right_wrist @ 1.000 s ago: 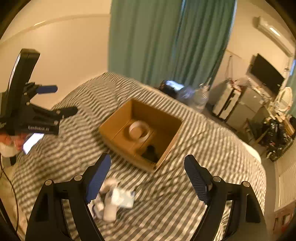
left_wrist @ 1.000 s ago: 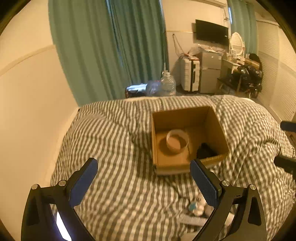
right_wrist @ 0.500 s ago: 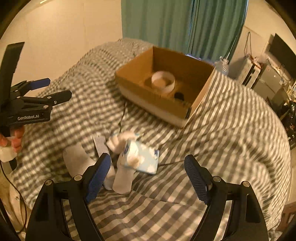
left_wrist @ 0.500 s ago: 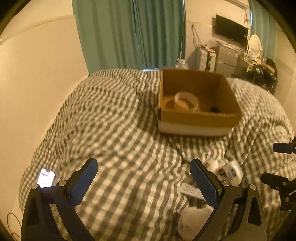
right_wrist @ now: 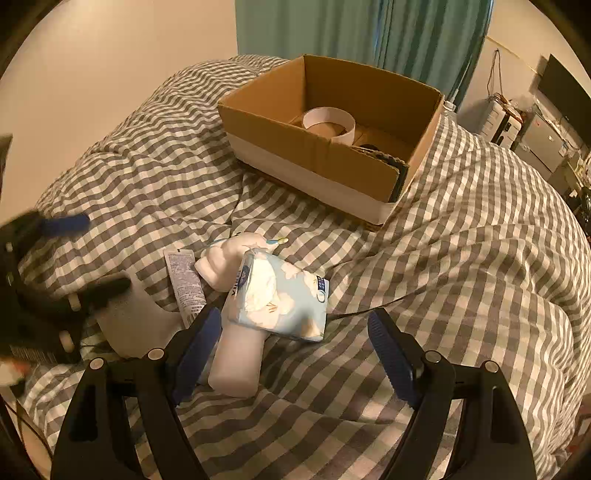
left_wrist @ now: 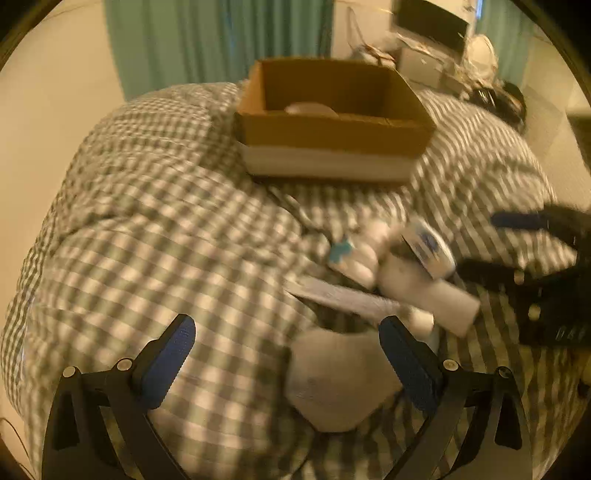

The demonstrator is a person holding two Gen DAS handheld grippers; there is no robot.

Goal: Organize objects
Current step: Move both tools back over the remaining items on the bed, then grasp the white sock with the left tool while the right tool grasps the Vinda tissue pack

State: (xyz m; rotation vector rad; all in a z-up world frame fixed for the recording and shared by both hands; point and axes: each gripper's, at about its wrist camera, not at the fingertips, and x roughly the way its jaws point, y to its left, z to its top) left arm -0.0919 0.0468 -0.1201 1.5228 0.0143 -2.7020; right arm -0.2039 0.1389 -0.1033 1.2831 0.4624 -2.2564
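Observation:
A pile of small objects lies on the checked duvet: a light blue tissue pack (right_wrist: 280,299), a white bottle (right_wrist: 238,360), a white tube (right_wrist: 184,284) and a pale rounded item (left_wrist: 338,380). The tissue pack (left_wrist: 428,251) and tube (left_wrist: 343,297) also show in the blurred left wrist view. A cardboard box (right_wrist: 321,155) beyond the pile holds a tape roll (right_wrist: 328,123) and a dark object. My right gripper (right_wrist: 291,350) is open, low over the tissue pack. My left gripper (left_wrist: 288,365) is open, just above the pale rounded item.
The checked duvet (right_wrist: 461,280) covers the whole bed. A cream wall (right_wrist: 110,66) runs along the left and green curtains (right_wrist: 406,33) hang behind the box. Furniture, a TV and clutter stand at the far right (right_wrist: 546,122).
Both grippers have come down and closer to the pile of objects; the box now sits farther up the views. Both stay open and empty.

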